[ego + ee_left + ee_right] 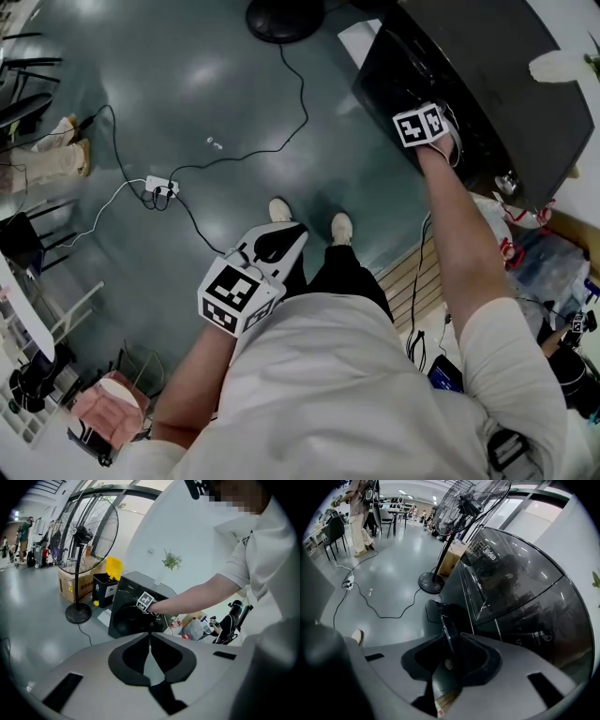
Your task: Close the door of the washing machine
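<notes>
The black washing machine (487, 66) stands at the upper right of the head view, and its front shows in the left gripper view (124, 618). My right gripper (427, 131) is at the machine's front top edge. In the right gripper view the door's (440, 616) thin dark edge runs between the jaws of that gripper (452, 639); the pads stand apart from it, so it is open. The machine's glossy top (511, 573) fills the right side. My left gripper (281, 239) hangs by my body over the floor, its tips (150, 634) together, shut on nothing.
A large pedestal fan (86, 536) stands left of the machine, its round base (281, 19) on the floor. A cable and power strip (161, 186) lie across the floor. A cardboard box (75, 585) and a yellow-lidded bin (105, 588) sit behind. Bags (525, 244) are piled right of the machine.
</notes>
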